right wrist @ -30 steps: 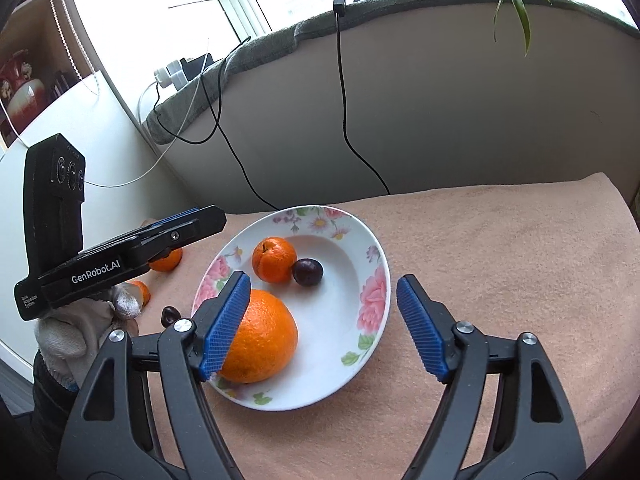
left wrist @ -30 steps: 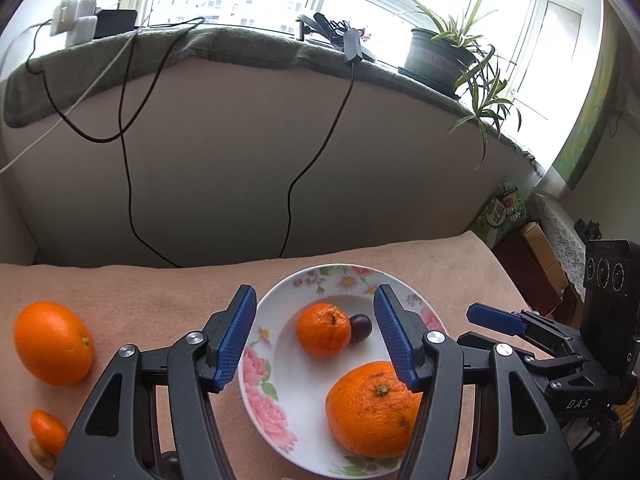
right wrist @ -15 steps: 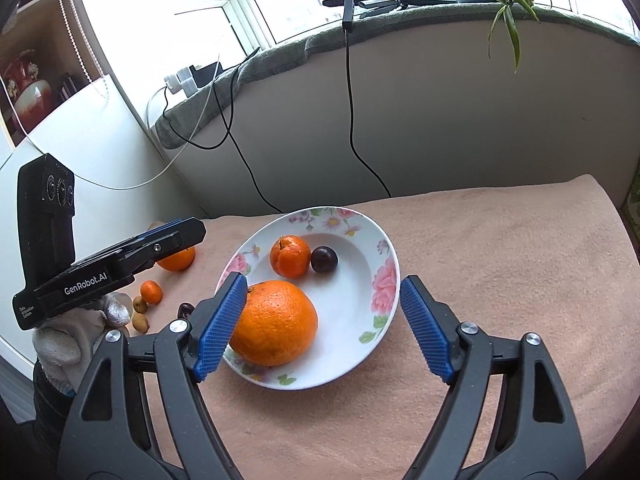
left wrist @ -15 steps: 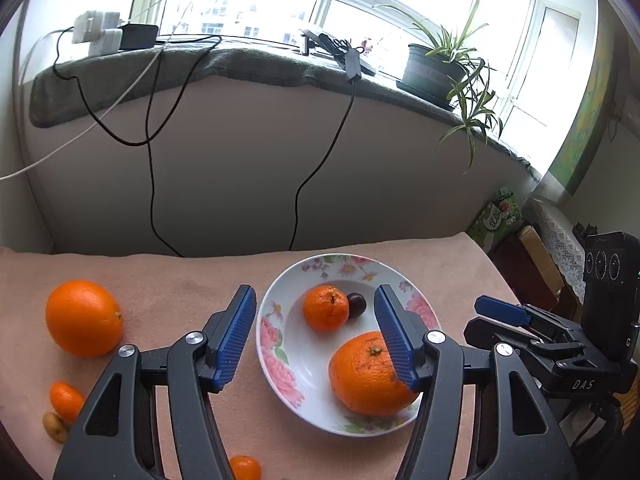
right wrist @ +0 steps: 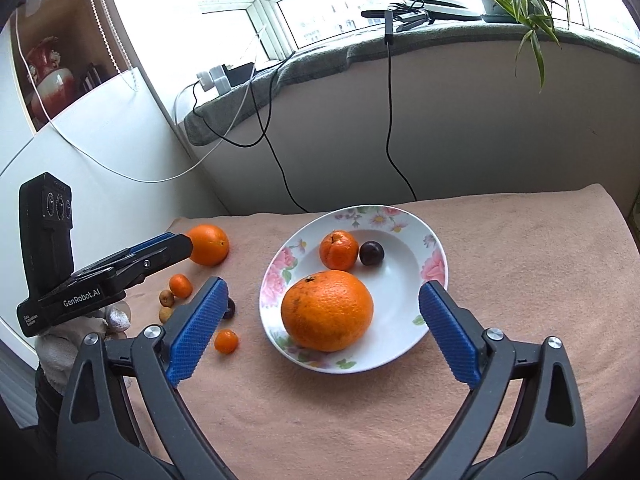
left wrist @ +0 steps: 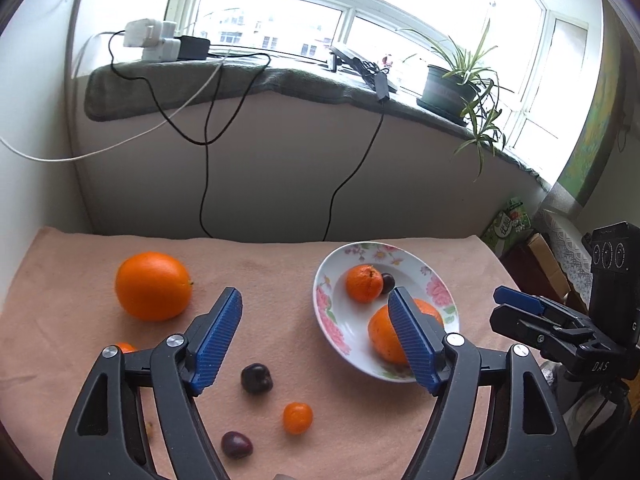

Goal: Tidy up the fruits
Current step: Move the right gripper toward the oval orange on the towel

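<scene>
The white floral-rimmed ceramic plate point(right wrist: 434, 264) on the pink cloth-covered surface point(right wrist: 520, 280) already carries three fruits: a large rough-skinned orange point(right wrist: 327, 311) at its near side, a small peeled-looking tangerine point(right wrist: 338, 250) behind it, and a dark round plum point(right wrist: 371, 253) touching the tangerine.

Several fruits are not yet gathered. A big smooth orange point(left wrist: 153, 286) sits well apart from the plate toward the far left of the surface. Nearer, a dark cherry-like fruit point(left wrist: 257, 378), a tiny orange kumquat point(left wrist: 297, 417) and a second dark reddish fruit point(left wrist: 237, 444) lie loose between the plate and the left edge. In the right wrist view another small kumquat point(right wrist: 180, 285) and two brownish nut-like fruits point(right wrist: 166, 298) lie beside them.

The left tool point(left wrist: 316, 340) hangs over the loose small fruits with its jaws opening and nothing between them. The right tool point(right wrist: 324, 336) hovers above the plate, its jaws also opening, wide around the large orange without pressing it.

By this showing, roughly a third of the fruit is in place; the big orange and the small loose pieces remain.
</scene>
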